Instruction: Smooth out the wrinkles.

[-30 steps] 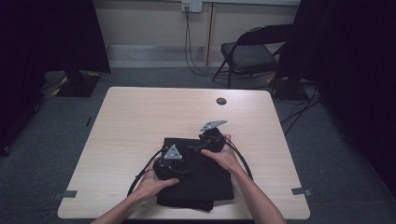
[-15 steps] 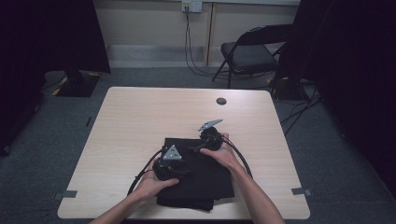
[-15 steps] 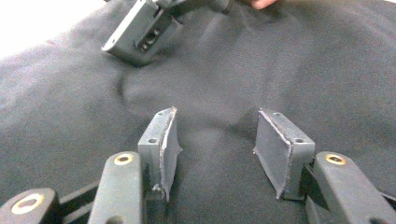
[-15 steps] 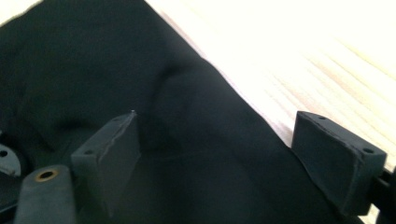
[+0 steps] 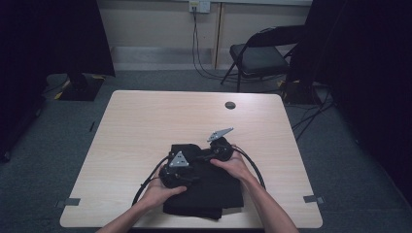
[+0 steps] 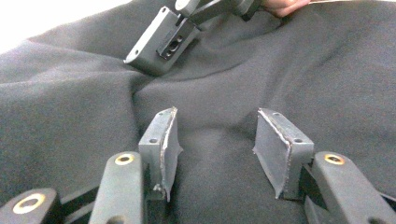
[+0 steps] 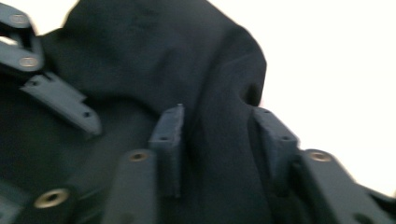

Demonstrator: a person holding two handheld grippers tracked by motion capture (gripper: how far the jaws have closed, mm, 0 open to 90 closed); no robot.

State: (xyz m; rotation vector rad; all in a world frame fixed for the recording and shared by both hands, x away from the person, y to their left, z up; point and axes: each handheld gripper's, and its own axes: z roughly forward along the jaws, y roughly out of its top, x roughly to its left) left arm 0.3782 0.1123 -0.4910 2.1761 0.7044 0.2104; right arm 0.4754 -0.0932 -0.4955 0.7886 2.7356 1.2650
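A folded black cloth [image 5: 214,194] lies on the table [image 5: 145,126] near its front edge. My left gripper [image 5: 192,158] rests on the cloth's far left part, held in the left hand. In the left gripper view, the left gripper [image 6: 215,135] stands open with its pads on flat cloth [image 6: 70,116], nothing pinched. My right gripper [image 5: 201,154] reaches in from the right and faces it. In the right gripper view, the right gripper [image 7: 219,126] has just been closing, and a raised fold of the cloth [image 7: 219,84] fills the gap between its pads.
The cloth's near edge lies close to the table's front edge. A round grommet [image 5: 230,105] sits at the far side of the tabletop. A folding chair [image 5: 262,53] stands behind the table. Cables loop from both grippers beside the cloth.
The right gripper has sunk slightly toward the cloth. The left hand and the cloth lie as before.
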